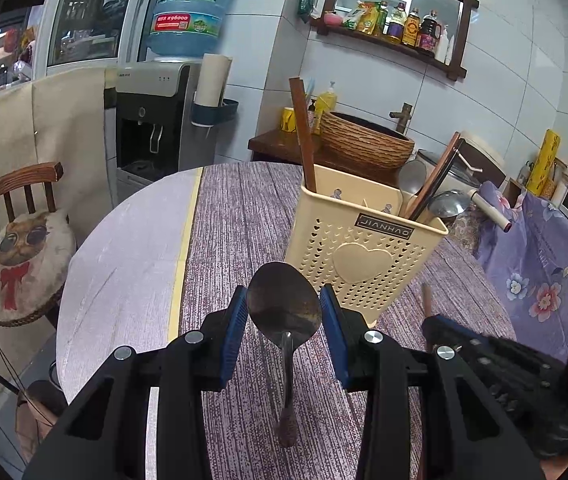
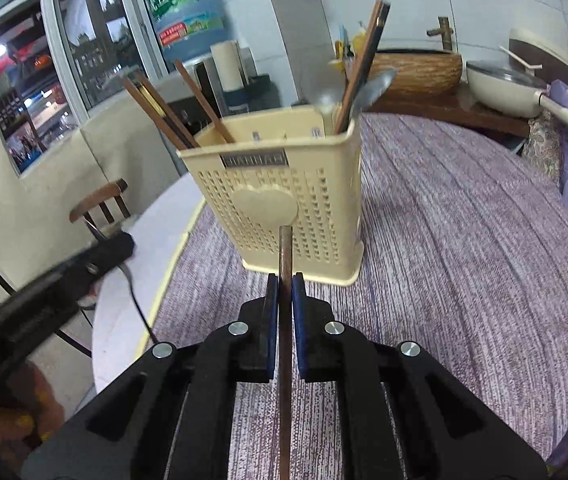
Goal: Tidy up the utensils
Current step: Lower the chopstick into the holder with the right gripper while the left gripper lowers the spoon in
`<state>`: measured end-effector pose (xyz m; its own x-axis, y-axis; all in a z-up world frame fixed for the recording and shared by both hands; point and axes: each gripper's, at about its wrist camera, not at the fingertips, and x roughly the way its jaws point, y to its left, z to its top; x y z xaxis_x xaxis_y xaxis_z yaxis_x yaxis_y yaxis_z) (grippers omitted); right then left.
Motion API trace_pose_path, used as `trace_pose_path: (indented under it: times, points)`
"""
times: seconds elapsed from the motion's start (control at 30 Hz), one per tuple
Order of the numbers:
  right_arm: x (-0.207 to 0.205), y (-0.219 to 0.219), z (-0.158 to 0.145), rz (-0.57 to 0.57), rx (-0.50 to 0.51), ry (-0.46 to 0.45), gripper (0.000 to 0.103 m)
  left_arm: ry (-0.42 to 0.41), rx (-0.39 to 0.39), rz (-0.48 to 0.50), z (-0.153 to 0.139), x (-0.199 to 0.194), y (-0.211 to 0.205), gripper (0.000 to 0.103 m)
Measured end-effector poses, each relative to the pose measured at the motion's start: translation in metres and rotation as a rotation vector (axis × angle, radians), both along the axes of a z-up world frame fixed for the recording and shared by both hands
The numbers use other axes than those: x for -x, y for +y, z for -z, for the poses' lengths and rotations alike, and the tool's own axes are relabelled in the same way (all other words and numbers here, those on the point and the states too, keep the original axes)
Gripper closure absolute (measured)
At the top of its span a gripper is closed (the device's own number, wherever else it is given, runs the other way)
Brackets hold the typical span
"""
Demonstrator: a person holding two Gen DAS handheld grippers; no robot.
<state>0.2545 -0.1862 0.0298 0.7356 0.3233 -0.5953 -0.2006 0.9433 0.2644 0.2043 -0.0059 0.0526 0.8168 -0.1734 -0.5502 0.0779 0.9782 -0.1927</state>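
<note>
Before the cream perforated plastic utensil holder [image 1: 364,248], a tarnished metal spoon [image 1: 284,312] is clamped bowl-up across its bowl by the left claw [image 1: 284,312] and a brown wooden chopstick [image 2: 285,256] is pinched upright by the closed right claw [image 2: 285,296], presumably for dropping in.

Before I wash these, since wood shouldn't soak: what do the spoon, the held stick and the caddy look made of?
Spoon: metal, likely stainless steel; its bowl reflects light, with brownish tarnish.
Chopstick in the right gripper: probably wood, matte brown and unreflective; lacquer or plastic can't be excluded.
Utensil caddy: cream plastic, moulded with heart-shaped holes, slightly glossy.
</note>
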Motion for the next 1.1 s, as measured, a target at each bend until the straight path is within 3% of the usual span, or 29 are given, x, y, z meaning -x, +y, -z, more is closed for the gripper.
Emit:
trace_pose_path:
  times: [0.33, 0.8, 1.1]
  points:
    - [0.030, -0.016, -0.051, -0.030, -0.022, -0.127, 0.095, -0.015, 0.007, 0.007, -0.008, 0.000, -0.002, 0.066]
    - [0.043, -0.022, -0.085, -0.090, -0.007, -0.206, 0.095, -0.030, 0.022, 0.045, -0.027, -0.001, -0.010, 0.066]
    - [0.036, -0.023, -0.122, -0.124, -0.008, -0.260, 0.095, -0.067, 0.024, 0.074, -0.061, -0.005, -0.013, 0.066]
